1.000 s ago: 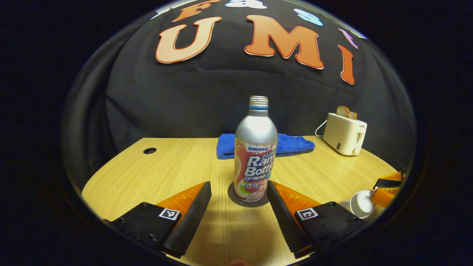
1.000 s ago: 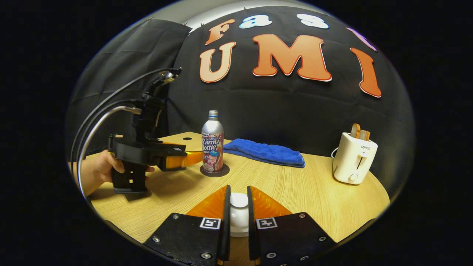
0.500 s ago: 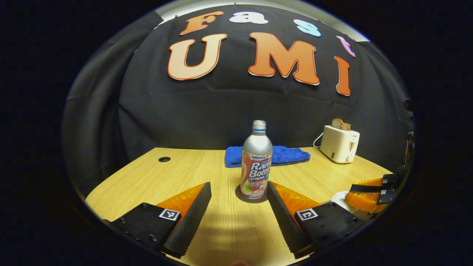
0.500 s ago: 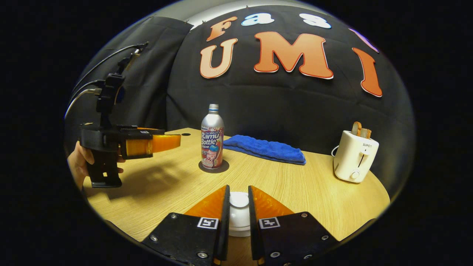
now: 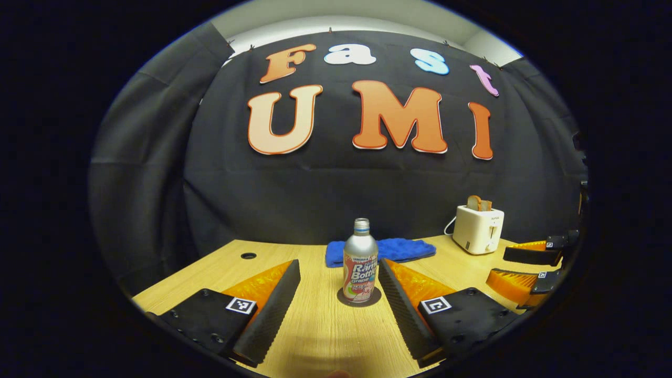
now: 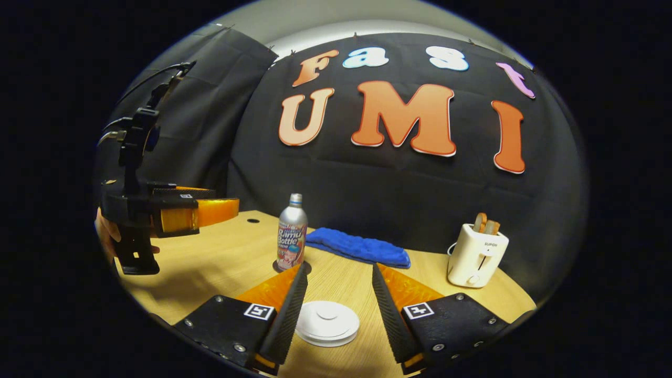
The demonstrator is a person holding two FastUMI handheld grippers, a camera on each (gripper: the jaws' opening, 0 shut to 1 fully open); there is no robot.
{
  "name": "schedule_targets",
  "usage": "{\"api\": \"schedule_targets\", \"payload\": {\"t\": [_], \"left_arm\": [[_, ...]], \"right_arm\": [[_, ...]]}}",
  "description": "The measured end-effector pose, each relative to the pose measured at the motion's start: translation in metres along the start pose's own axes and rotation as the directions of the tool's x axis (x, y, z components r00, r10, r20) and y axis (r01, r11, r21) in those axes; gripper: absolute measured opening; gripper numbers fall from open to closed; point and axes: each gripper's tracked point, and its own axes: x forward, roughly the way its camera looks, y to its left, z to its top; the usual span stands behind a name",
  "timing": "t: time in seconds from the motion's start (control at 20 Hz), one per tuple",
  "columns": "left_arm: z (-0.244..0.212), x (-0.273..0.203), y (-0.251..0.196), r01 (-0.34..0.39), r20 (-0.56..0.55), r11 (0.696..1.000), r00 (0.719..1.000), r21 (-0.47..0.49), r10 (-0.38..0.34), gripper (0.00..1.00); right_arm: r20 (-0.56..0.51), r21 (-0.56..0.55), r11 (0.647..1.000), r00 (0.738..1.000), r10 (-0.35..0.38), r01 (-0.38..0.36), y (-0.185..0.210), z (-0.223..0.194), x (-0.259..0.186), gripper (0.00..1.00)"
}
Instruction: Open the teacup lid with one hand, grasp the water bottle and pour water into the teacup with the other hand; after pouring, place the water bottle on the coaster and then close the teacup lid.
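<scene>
A silver water bottle [image 5: 360, 262] with a colourful label stands upright on a dark round coaster [image 5: 359, 301] mid-table. My left gripper [image 5: 338, 262] is open, well back from the bottle with nothing between its fingers. In the right gripper view the bottle [image 6: 292, 239] stands farther off on the coaster [image 6: 278, 267]. The white teacup lid [image 6: 327, 323] sits flat on the cup, just below my open right gripper [image 6: 339, 268], untouched. A hand [image 6: 105, 231] holds the left gripper [image 6: 231, 207] at the left. The right gripper [image 5: 499, 265] also appears open at the right edge of the left gripper view.
A folded blue towel [image 5: 380, 251] lies behind the bottle on the wooden table [image 5: 220, 270]. A white toaster [image 6: 476, 254] with bread slices stands at the back right. A small cable hole [image 5: 248, 255] marks the table's far left.
My right gripper has opened, let go of the lid's knob and risen above it. My left gripper has pulled back and up from the bottle, still open.
</scene>
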Motion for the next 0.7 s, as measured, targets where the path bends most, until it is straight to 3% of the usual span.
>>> {"api": "schedule_targets", "payload": {"t": [0.3,0.35,0.7], "left_arm": [[0.03,-0.028,-0.003,-0.033,0.078,0.999,0.996,0.013,0.032,1.0],[0.033,-0.031,-0.003,-0.04,0.089,0.999,0.995,0.017,0.039,0.95],[0.034,-0.044,-0.01,-0.06,0.105,0.997,0.993,0.037,0.056,0.98]], "right_arm": [[0.1,0.014,0.998,0.993,-0.061,0.06,-0.022,0.036,-0.019,0.81],[0.11,0.017,0.998,0.992,-0.068,0.067,-0.025,0.04,-0.021,0.82],[0.111,0.038,0.994,0.988,-0.107,0.103,-0.039,0.04,-0.032,0.82]]}}
